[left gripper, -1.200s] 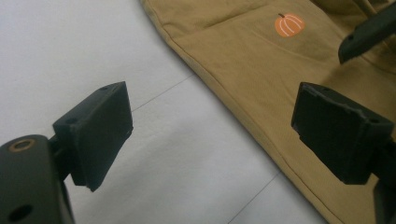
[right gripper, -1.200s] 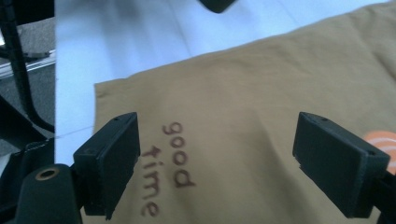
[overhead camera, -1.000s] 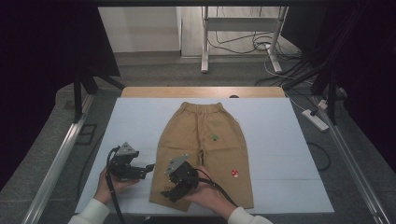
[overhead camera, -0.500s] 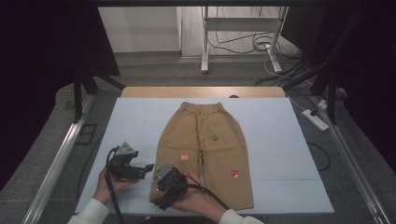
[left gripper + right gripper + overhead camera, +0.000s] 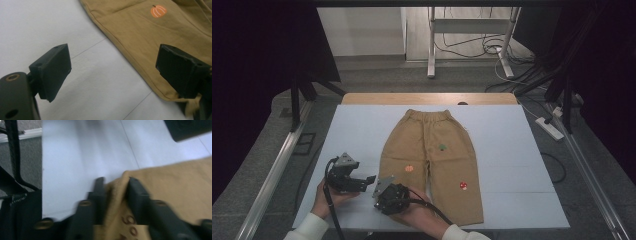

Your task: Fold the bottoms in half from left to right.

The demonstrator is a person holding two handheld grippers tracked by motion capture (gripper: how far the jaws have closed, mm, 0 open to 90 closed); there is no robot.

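The right gripper (image 5: 113, 192) has just been closing and now pinches a bunched fold of the trousers' (image 5: 432, 155) hem near the table's front edge. The left gripper (image 5: 112, 72) hangs spread and empty just beside that same trouser leg. The trousers lie flat in the middle of the pale table (image 5: 512, 150), waistband toward the far edge. Only the first grab seems made; any folding appears left. Nothing blocks the cloth; cables (image 5: 472, 50) trail on the floor beyond.
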